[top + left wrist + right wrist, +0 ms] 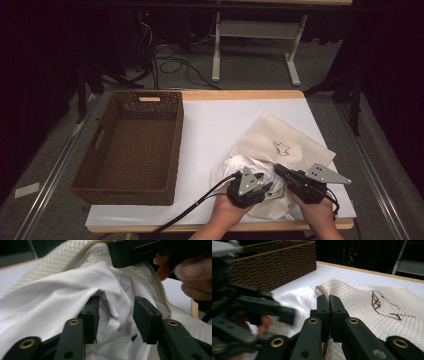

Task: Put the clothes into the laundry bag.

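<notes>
A cream mesh bag with a dark line drawing lies on the white table sheet at the front right. Crumpled white cloth bulges from its near opening. My right gripper is shut on the bag's corded rim, its pads pressed together on it. My left gripper sits just left of it, jaws apart. A loose fold of the white cloth lies between its pads. In the left gripper view, the mesh bag arches over the cloth, and the right gripper and a hand show at the top.
A brown woven basket stands on the table's left half, and its inside looks bare; its wall is close to the left of the grippers. White sheet lies between basket and bag. The table's front edge is right under the hands.
</notes>
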Action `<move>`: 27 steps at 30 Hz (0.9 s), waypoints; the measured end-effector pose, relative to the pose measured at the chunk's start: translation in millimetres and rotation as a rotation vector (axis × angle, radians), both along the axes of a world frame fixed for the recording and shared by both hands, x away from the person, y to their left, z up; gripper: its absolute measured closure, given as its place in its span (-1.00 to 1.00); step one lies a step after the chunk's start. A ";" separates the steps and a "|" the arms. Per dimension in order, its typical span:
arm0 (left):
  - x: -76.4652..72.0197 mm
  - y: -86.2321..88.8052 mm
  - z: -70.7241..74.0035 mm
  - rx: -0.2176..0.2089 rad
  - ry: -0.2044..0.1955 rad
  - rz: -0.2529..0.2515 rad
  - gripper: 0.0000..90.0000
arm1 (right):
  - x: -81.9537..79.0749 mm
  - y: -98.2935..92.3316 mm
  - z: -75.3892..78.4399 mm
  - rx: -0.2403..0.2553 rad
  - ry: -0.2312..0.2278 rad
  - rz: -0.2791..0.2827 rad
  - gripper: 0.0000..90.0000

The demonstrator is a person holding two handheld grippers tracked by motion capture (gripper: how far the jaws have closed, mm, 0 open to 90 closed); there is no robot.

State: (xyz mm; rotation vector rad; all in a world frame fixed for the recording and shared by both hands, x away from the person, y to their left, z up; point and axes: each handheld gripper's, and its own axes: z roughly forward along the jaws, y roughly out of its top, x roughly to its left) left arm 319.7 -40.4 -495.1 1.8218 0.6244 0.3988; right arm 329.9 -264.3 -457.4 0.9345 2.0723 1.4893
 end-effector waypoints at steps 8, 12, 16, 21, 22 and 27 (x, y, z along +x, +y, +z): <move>-24.3 44.9 -7.5 0.009 -0.008 0.069 0.08 | -0.4 3.2 -0.1 -0.010 -0.003 0.000 0.98; -24.1 65.8 -10.5 0.008 -0.023 0.165 0.03 | -1.4 3.8 -0.1 -0.011 -0.002 -0.006 0.98; -18.2 76.5 -12.5 0.042 -0.047 0.261 -0.15 | -1.0 4.2 -0.4 -0.008 -0.001 -0.005 0.98; -14.6 80.9 -15.7 0.056 -0.072 0.353 -0.28 | -0.5 3.3 -0.4 -0.008 -0.001 -0.002 0.98; -14.5 82.7 -16.8 0.045 -0.058 0.344 -0.25 | -0.7 3.1 -0.3 -0.007 0.000 -0.004 0.98; -18.9 87.2 -19.9 0.037 -0.027 0.278 -0.02 | -0.6 2.8 -0.4 -0.007 -0.002 -0.003 0.98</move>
